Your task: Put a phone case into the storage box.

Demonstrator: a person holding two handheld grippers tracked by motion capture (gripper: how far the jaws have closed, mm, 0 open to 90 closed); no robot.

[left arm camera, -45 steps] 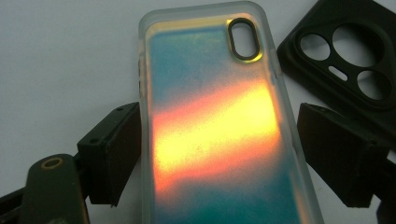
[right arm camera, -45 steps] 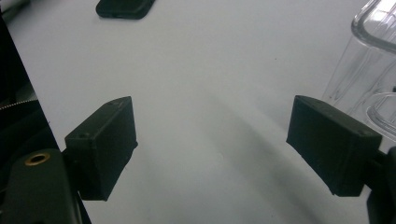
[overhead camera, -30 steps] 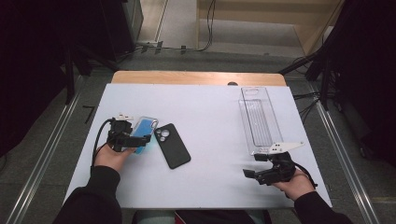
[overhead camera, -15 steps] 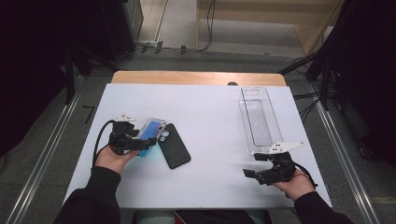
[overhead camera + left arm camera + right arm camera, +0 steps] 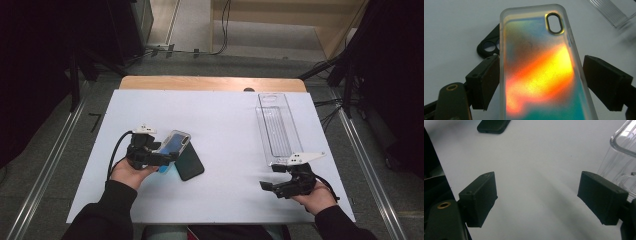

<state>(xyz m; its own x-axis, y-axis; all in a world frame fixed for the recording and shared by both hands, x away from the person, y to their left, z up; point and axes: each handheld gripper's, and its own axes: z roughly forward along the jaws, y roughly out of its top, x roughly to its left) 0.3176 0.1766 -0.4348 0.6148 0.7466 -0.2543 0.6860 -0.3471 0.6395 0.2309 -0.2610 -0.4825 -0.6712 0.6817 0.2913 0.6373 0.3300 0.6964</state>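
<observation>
Apparently mid-task: left gripper (image 5: 167,156) seems to pinch the iridescent case (image 5: 541,72) above the black case (image 5: 188,161); right gripper (image 5: 285,186) gapes empty; tray (image 5: 277,125) unfilled.

A black phone case (image 5: 188,162) lay on the white table (image 5: 225,130). The left gripper (image 5: 161,159), just beside it, held an iridescent case (image 5: 173,144) partly over it. The clear tray (image 5: 278,127) and right gripper (image 5: 274,186) sat well apart.
</observation>
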